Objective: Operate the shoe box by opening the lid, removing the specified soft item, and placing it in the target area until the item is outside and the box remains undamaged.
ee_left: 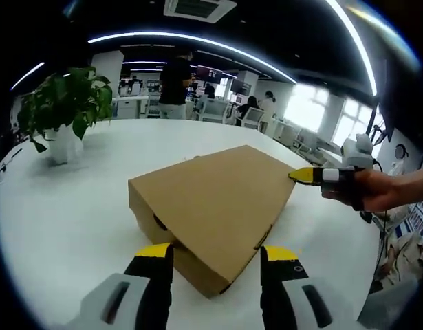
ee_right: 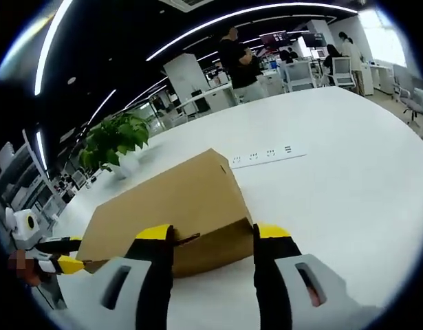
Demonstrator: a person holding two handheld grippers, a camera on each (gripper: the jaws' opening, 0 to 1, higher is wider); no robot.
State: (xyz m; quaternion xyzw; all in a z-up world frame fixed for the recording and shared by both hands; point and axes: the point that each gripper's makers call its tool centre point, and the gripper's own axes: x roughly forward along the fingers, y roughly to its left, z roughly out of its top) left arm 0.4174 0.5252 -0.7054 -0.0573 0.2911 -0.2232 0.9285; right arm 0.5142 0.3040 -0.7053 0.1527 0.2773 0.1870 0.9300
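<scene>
Closed cardboard shoe box point(ee_left: 214, 206) lying on the white counter point(ee_left: 73, 220) near a potted plant point(ee_left: 65, 110), left claw point(ee_left: 217, 258) and right claw point(ee_right: 211, 237) both gaping wide, straddling opposite box corners.

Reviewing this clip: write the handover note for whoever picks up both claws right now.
Left claw: open, empty, jaws either side of the near corner of the shoe box.
Right claw: open, empty, at the opposite end of the box; its yellow tips show by the far edge in the left gripper view.
Box: closed, lid down, on the white table, potted plant beyond it.
Done: approach only.
Left: lift the lid, take out the soft item, set it in the target area, without damaging the box.
</scene>
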